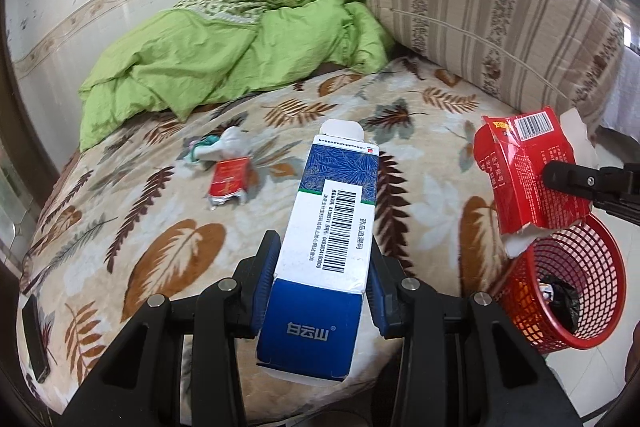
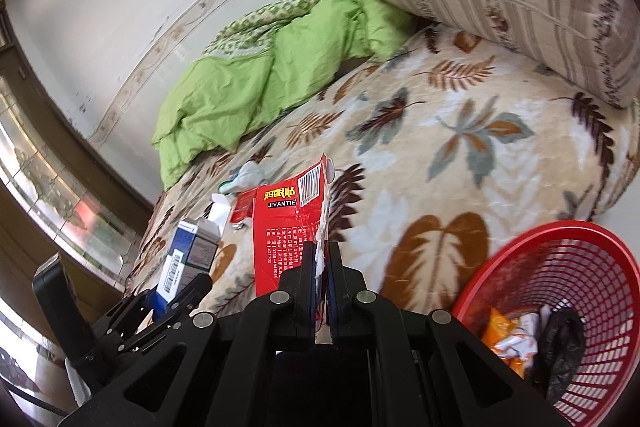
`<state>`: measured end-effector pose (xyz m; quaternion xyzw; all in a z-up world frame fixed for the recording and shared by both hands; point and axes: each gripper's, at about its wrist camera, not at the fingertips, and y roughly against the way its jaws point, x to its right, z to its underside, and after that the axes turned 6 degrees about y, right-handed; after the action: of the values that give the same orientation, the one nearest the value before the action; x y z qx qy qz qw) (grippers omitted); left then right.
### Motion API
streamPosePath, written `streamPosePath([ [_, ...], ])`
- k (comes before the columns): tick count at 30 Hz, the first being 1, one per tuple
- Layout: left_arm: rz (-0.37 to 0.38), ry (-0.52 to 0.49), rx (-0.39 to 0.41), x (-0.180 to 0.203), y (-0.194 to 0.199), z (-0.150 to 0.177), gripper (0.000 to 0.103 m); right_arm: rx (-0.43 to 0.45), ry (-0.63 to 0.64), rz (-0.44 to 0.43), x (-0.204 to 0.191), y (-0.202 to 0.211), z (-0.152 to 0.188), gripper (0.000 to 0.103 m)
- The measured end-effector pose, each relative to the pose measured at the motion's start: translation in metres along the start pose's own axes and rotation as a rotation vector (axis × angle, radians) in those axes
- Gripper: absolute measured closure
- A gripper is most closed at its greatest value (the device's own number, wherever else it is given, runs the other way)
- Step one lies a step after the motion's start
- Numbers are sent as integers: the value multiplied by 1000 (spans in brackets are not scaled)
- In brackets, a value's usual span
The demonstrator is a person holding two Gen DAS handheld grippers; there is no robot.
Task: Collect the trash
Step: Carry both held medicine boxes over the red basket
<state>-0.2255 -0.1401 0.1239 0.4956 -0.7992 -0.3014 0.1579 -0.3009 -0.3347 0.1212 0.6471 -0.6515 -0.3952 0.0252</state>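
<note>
Bedroom, one bed [image 1: 180, 247] under a leaf-patterned fleece blanket, white wall with a patterned border behind. Green quilt [image 1: 224, 55] crumpled at the far side against the wall; striped floral cushion [image 1: 492, 15] leaning at the bed's right end. Left claw [image 1: 320, 291]: pressed against both sides of a blue-and-white medicine box [image 1: 332, 219], barcode face up, open flap pointing away over the blanket; box held clear of the bed. Right claw [image 2: 320, 267]: pressed together on the torn edge of a flattened red carton [image 2: 288, 227] with yellow lettering and a barcode; in the left wrist view this carton hangs just above the red mesh wastebasket [image 1: 580, 291]. Wastebasket: stands on the pale floor beside the bed's near corner, holding a black bag and orange and white wrappers. Left on the blanket, near mid-bed: small red packet [image 1: 228, 181] with a crumpled foil end, and just behind it, touching, a wad of white tissue [image 1: 226, 143] with something green. Dark flat object [image 1: 34, 339], identity unclear, on the bed's left edge.
</note>
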Motion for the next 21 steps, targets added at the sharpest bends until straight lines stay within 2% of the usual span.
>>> streamPosePath([
  [10, 66, -83, -4, 38, 1, -4, 64, 33, -65, 84, 44, 42, 9, 98],
  [14, 147, -146, -7, 61, 8, -10, 64, 49, -93, 141, 64, 67, 12, 98],
  [17, 246, -167, -57, 79, 7, -14, 64, 67, -104, 196, 79, 86, 13, 98],
  [21, 332, -178, -120, 105, 0, -17, 64, 79, -129, 261, 99, 106, 19, 98],
])
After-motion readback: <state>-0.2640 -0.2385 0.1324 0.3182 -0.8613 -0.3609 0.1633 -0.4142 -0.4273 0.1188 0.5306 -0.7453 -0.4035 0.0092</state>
